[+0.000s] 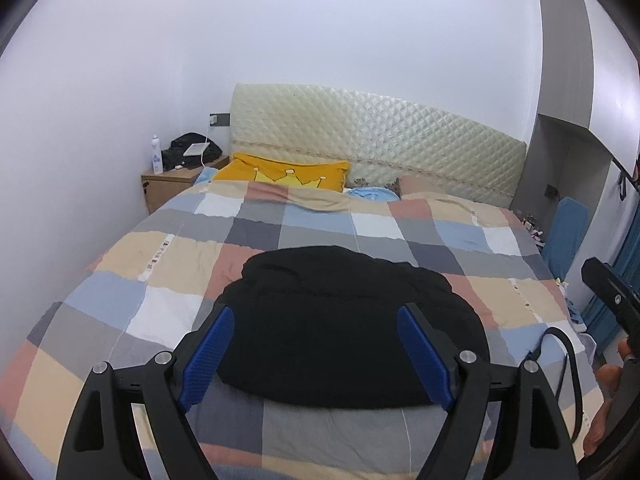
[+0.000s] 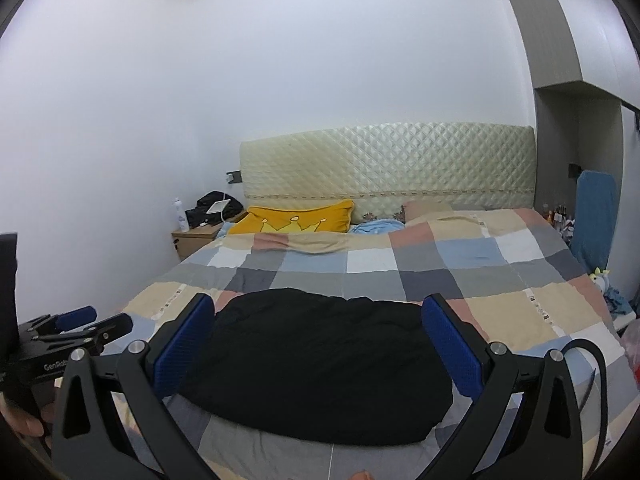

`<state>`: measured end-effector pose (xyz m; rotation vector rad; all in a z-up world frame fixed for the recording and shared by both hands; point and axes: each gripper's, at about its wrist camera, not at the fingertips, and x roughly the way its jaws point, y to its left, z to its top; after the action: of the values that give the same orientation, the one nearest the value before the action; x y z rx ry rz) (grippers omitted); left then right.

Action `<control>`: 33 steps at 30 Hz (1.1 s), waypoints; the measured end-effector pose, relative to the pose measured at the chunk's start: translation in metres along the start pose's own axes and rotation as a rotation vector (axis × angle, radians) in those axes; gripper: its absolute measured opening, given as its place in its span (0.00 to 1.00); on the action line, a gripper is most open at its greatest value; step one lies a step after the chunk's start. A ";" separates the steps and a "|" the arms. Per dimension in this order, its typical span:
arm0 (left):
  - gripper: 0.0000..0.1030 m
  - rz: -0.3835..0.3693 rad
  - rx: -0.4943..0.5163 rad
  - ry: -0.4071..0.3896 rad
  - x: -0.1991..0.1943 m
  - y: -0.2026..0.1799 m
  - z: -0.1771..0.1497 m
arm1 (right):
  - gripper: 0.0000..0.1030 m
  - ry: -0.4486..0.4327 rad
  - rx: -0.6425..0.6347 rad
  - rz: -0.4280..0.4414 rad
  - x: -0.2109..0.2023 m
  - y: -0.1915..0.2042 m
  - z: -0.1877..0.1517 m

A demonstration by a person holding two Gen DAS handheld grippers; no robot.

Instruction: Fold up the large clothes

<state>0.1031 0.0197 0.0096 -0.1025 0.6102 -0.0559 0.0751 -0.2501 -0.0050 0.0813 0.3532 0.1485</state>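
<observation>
A black garment (image 1: pixel 344 320) lies in a compact, roughly folded heap on the checked bedspread (image 1: pixel 160 264), near the bed's foot. It also shows in the right wrist view (image 2: pixel 320 364). My left gripper (image 1: pixel 316 316) is open and empty, held above the garment's near part, with blue pads (image 1: pixel 208 356) on each side. My right gripper (image 2: pixel 316 312) is open and empty, hovering over the garment's near edge. The left gripper also shows at the left of the right wrist view (image 2: pixel 80 320).
A quilted cream headboard (image 1: pixel 376 140) stands at the far end. A yellow crown pillow (image 1: pixel 288 172) and blue cloth (image 1: pixel 370 192) lie by it. A wooden nightstand (image 1: pixel 168 184) with a bottle and dark items stands far left. A blue chair (image 2: pixel 592 216) stands right.
</observation>
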 end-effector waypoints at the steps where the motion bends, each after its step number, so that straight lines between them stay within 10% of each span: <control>1: 0.81 0.003 -0.005 0.001 -0.003 0.001 -0.001 | 1.00 0.000 -0.008 0.003 -0.004 0.003 -0.002; 33: 0.81 0.044 -0.004 0.124 -0.003 -0.001 -0.056 | 1.00 0.168 0.039 -0.002 -0.005 -0.002 -0.079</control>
<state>0.0681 0.0144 -0.0339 -0.0902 0.7362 -0.0187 0.0431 -0.2484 -0.0772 0.1076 0.5236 0.1468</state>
